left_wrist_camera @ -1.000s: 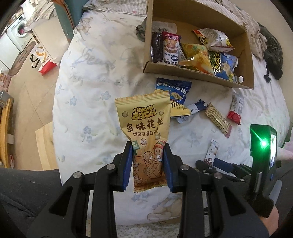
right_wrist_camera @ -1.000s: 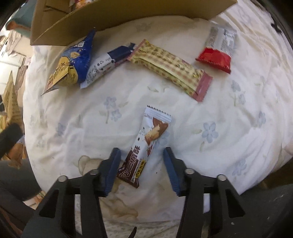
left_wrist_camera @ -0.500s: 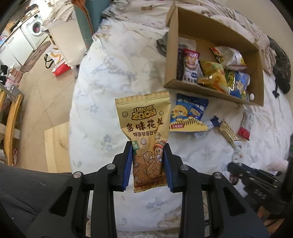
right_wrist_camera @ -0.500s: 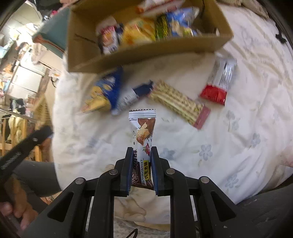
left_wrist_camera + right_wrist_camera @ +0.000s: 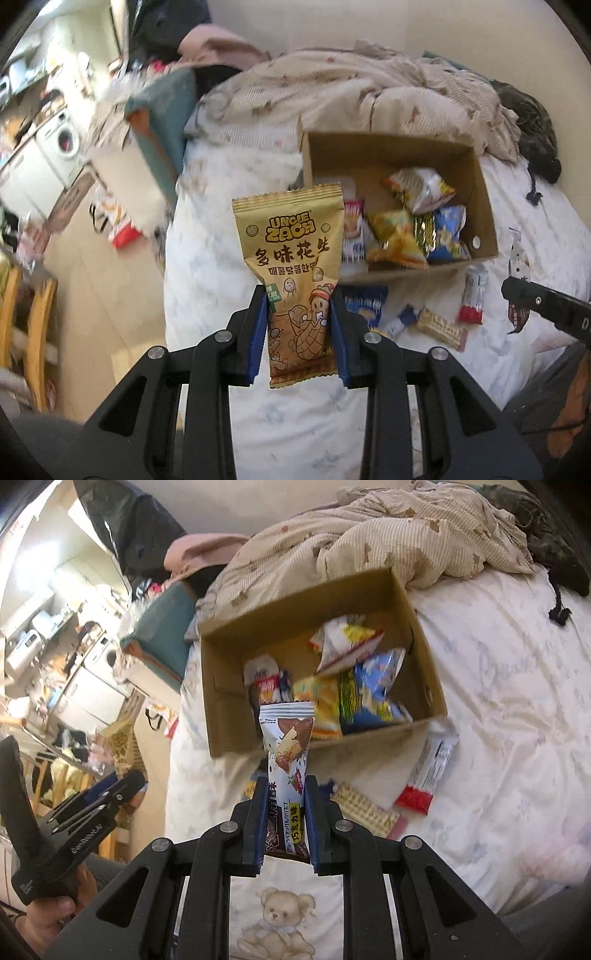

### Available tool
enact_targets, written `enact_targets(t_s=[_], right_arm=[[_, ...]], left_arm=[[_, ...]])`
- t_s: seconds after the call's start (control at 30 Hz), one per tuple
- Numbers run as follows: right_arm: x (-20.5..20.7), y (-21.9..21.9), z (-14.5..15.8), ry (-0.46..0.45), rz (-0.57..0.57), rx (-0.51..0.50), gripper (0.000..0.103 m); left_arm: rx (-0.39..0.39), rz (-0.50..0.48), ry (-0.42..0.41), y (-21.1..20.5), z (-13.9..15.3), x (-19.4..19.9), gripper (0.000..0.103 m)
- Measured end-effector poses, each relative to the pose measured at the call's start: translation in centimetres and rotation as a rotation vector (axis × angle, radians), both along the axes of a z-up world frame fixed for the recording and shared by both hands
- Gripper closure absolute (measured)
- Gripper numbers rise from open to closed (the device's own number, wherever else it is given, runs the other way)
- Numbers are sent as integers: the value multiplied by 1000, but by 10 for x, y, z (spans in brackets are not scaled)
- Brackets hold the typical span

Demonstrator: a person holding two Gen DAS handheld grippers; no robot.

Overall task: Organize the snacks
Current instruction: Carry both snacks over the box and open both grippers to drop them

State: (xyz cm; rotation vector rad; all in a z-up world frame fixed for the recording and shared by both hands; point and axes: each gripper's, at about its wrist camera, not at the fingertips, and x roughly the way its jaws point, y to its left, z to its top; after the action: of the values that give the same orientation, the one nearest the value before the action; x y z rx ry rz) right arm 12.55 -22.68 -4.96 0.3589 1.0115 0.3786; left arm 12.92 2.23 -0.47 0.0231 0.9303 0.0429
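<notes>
My left gripper (image 5: 298,332) is shut on a yellow peanut bag (image 5: 291,266), held upright above the bed, in front of the cardboard box (image 5: 484,206). My right gripper (image 5: 286,812) is shut on a white and brown chocolate wafer pack (image 5: 286,746), which stands up in front of the same box (image 5: 225,716). The box holds several snack packets. In the left wrist view the right gripper's black finger (image 5: 546,314) shows at the right edge. The left gripper's body (image 5: 62,834) and the hand on it appear at the left of the right wrist view.
On the white bedsheet (image 5: 517,701) before the box lie a red-ended pack (image 5: 428,771), a checked wafer bar (image 5: 365,808) and a blue bag (image 5: 364,302). A rumpled beige quilt (image 5: 369,88) lies behind the box. The bed's left edge drops to the floor (image 5: 96,280).
Both grippers have risen and tilted up, so the box now sits lower and the quilt and wall show. The right gripper closed on the chocolate wafer pack and lifted it off the sheet.
</notes>
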Motion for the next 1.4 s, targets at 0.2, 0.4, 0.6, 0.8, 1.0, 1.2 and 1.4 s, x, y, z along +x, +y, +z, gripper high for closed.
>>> enact_targets(t_s=[0.2, 0.4, 0.6, 0.8, 1.0, 1.2, 1.4], right_arm=[[35, -12, 10, -8, -38, 49, 84], [80, -18, -1, 26, -74, 87, 84], [115, -6, -6, 32, -66, 78, 84], [137, 7, -20, 42, -32, 70, 84], [145, 12, -32, 66, -11, 56, 84], [151, 16, -39, 74, -14, 62, 84], [152, 22, -40, 66, 3, 54, 84]], left_arm=[[24, -18, -25, 6, 18, 38, 75], [-31, -23, 26, -1, 9, 76, 75], [-35, -62, 34, -29, -7, 106, 75], [-48, -148, 9, -52, -32, 121, 75], [-129, -119, 34, -44, -51, 131, 75], [-98, -109, 26, -41, -55, 135, 74], [-103, -123, 25, -43, -52, 133, 74]])
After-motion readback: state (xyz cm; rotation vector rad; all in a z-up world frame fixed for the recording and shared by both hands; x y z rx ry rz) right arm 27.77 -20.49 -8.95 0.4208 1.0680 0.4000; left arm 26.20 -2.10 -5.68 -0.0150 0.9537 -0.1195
